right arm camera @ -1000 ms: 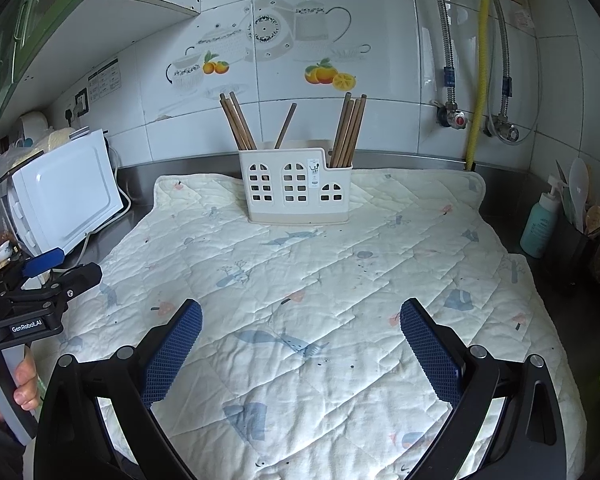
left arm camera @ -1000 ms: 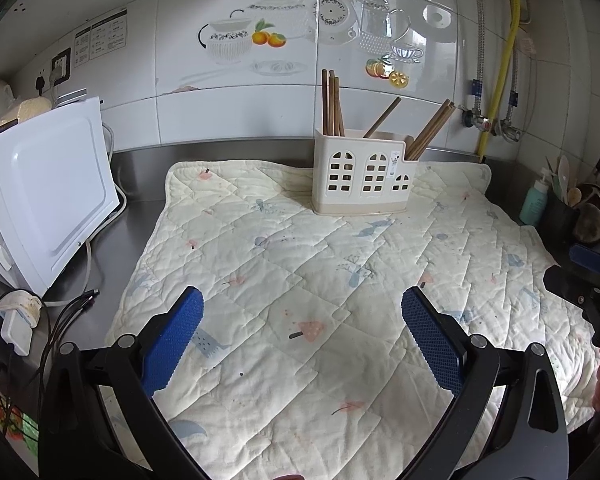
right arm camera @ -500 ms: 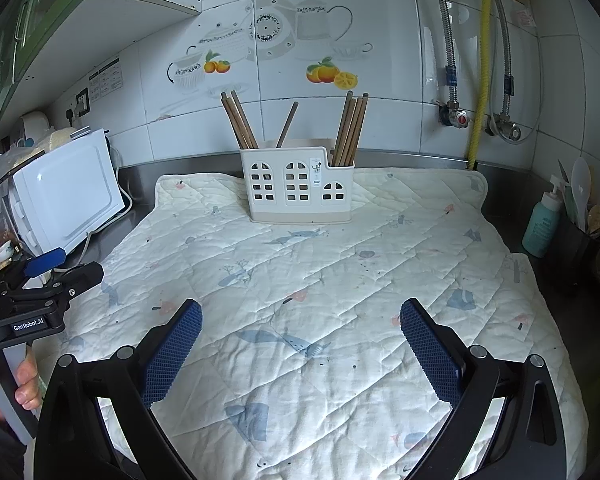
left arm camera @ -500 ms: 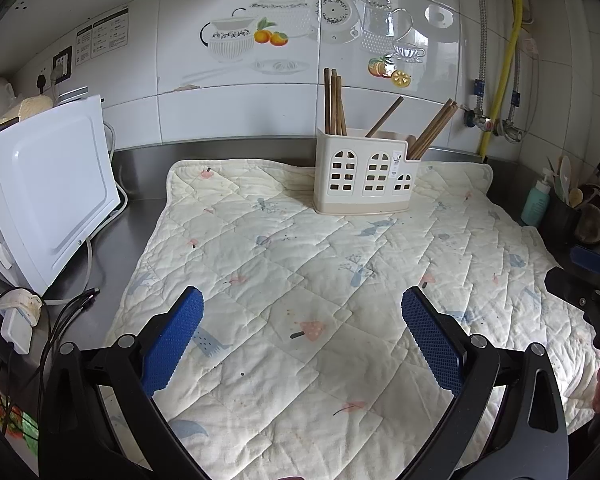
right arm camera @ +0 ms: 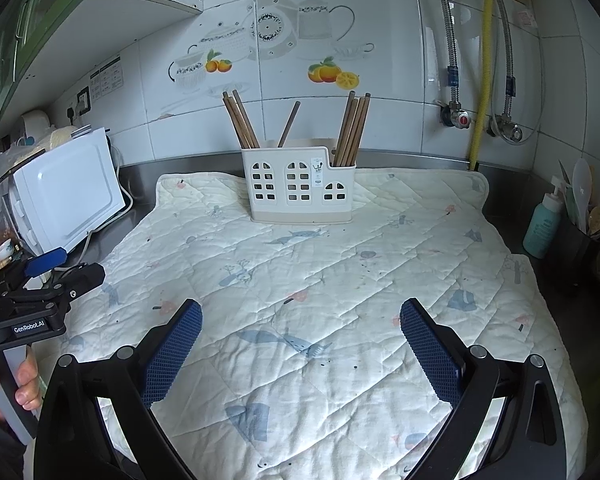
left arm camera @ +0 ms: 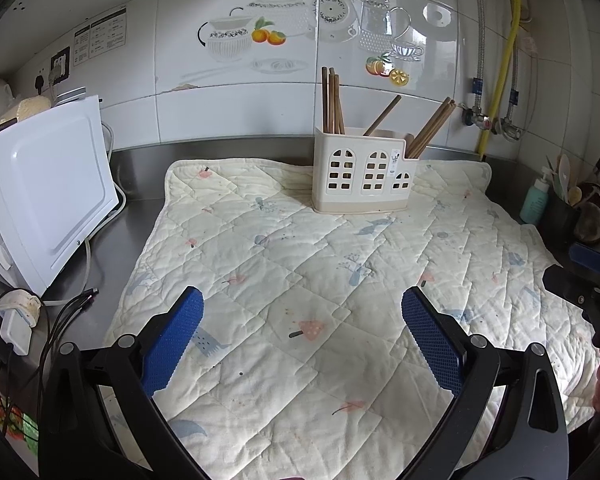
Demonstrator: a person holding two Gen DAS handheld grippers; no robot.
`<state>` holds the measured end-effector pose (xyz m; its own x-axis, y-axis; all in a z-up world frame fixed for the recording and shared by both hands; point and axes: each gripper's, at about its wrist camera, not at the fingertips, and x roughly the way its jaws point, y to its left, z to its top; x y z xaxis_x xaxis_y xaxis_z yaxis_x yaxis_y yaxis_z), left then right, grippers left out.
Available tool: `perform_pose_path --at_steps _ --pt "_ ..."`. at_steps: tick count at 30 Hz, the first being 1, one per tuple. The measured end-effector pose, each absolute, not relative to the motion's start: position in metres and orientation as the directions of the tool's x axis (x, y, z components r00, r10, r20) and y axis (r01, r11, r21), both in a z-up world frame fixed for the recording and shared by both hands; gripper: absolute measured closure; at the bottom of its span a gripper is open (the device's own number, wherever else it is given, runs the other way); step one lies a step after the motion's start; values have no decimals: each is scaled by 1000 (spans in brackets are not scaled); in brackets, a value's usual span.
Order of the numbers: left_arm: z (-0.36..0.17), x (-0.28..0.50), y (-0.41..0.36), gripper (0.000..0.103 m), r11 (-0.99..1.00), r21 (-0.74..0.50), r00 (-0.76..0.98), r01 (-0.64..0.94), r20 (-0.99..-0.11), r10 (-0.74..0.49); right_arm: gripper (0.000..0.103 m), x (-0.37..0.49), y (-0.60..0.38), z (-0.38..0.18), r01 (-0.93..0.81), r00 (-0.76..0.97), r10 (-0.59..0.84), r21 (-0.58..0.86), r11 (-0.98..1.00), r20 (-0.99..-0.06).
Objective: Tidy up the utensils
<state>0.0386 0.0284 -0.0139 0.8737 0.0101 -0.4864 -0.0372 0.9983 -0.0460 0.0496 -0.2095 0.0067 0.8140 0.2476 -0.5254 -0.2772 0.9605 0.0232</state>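
Chopsticks (right arm camera: 350,130) stand in the holder (right arm camera: 300,186), on the mat's (right arm camera: 340,280) rear, microwave (right arm camera: 66,192) at left.

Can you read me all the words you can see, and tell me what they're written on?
"GenRobot.AI": white letters on the black body of the left gripper, seen from the right wrist camera.
Sticker on the white utensil holder: a small picture and print, too small to read.
Two notices on the wall tiles near the socket: lines of print, too blurred to read.
Label on the teal pump bottle: faint print, too blurred to read.
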Motion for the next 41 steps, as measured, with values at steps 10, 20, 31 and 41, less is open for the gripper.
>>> perform_pose_path --at_steps 10,20,31,41 --pt "-15 39 26 5 998 -43 872 -34 -490 9 7 50 -209 6 -276 814 247 24 961 -526" --pt "-18 41 25 5 999 -45 867 -23 -499 -3 7 51 -209 5 -278 813 249 26 960 -526" --pt "-18 39 25 5 999 -41 876 -18 -482 -4 7 53 -207 0 -282 808 254 29 959 -531" --pt "-23 43 24 5 998 -56 863 -1 -505 -27 7 55 -209 -3 -280 804 254 35 959 -538"
